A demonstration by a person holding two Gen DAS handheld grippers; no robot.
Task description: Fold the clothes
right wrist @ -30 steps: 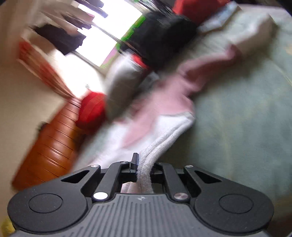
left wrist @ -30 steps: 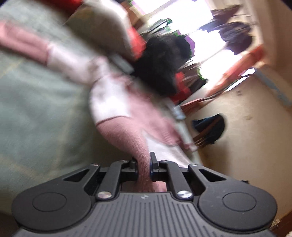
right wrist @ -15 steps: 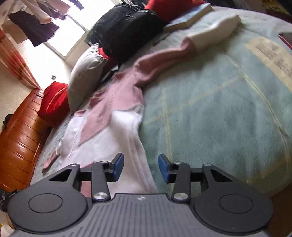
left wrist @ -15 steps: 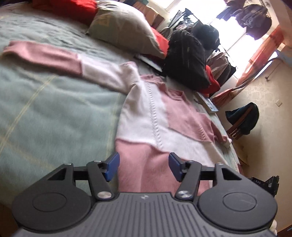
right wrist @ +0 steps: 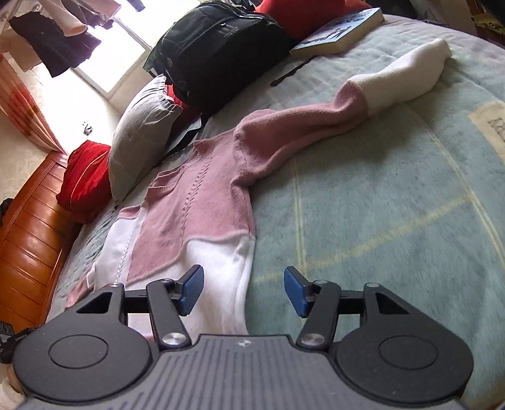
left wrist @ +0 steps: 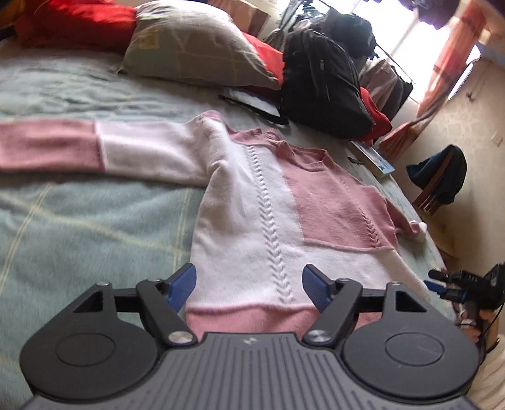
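Left wrist view: your left gripper [left wrist: 249,288] hangs over the sweater's [left wrist: 268,214] pink ribbed hem, ribbed blue pads [left wrist: 181,288] spread wide; the jaws have just been opening, with nothing pinched, only knit lying flat beneath. The sweater is fuzzy, blocked in pink and white, with a cable braid running toward 12 o'clock up the chest. It is spread face-up on the pale green blanket [left wrist: 79,220], one sleeve [left wrist: 79,146] stretched out to 9 o'clock. A plump grey pillow [left wrist: 192,47] sits at 11 o'clock, a black backpack [left wrist: 322,79] at 1 o'clock.

From the right wrist, your right gripper [right wrist: 243,290] straddles the sweater's [right wrist: 202,214] side edge, jaws likewise just opened and apart, gripping nothing. The other sleeve [right wrist: 331,113] trails toward 1 o'clock, near a thick book [right wrist: 341,30].
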